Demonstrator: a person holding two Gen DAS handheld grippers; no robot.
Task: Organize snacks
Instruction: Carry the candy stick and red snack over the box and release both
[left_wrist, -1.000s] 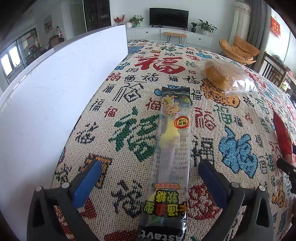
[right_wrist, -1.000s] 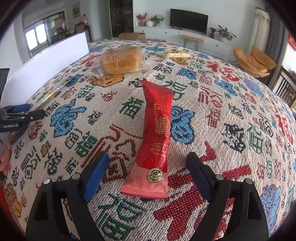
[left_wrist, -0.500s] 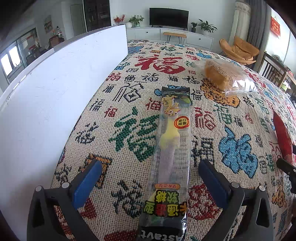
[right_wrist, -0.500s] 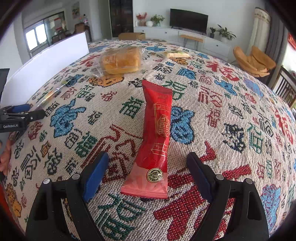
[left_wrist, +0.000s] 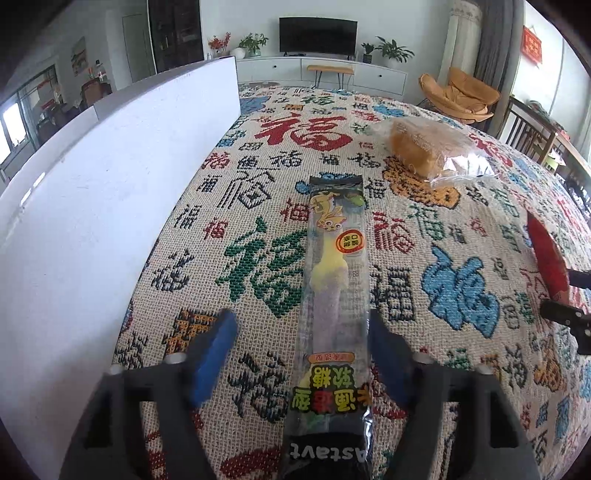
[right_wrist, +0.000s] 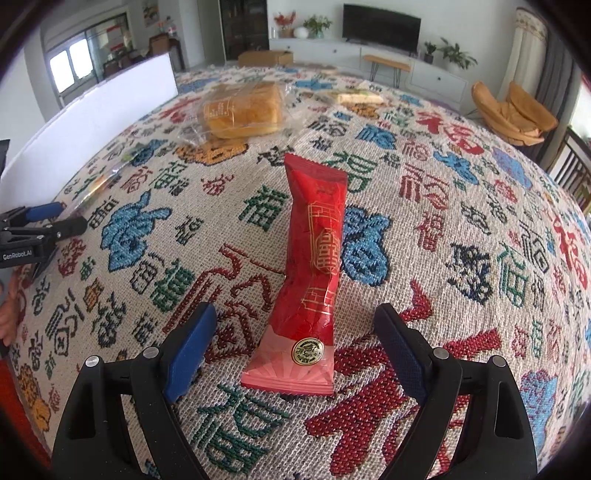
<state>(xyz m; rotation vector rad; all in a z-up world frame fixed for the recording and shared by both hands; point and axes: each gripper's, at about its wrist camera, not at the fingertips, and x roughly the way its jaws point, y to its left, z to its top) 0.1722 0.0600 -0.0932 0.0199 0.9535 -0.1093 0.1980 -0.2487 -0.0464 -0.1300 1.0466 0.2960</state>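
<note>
A long clear candy pack (left_wrist: 334, 273) with a yellow gummy lies lengthwise on the patterned tablecloth (left_wrist: 258, 177), its near end between the fingers of my left gripper (left_wrist: 299, 343). Those jaws are closing and blurred; the right pad is at the pack's edge, while the left pad (left_wrist: 218, 343) stands apart from it. In the right wrist view a red snack packet (right_wrist: 314, 258) lies between the wide-open fingers of my right gripper (right_wrist: 295, 332), untouched. The left gripper (right_wrist: 37, 229) also shows at that view's left edge.
A tall white box wall (left_wrist: 92, 206) runs along the left side of the cloth. A bagged bread loaf (left_wrist: 424, 147) lies further back. A flat pale snack (right_wrist: 358, 96) sits at the far end. A hand (right_wrist: 7, 317) shows at the left edge.
The left gripper's fingers have moved inward toward the candy pack and now look blurred. The right gripper and the red packet have stayed as they were.
</note>
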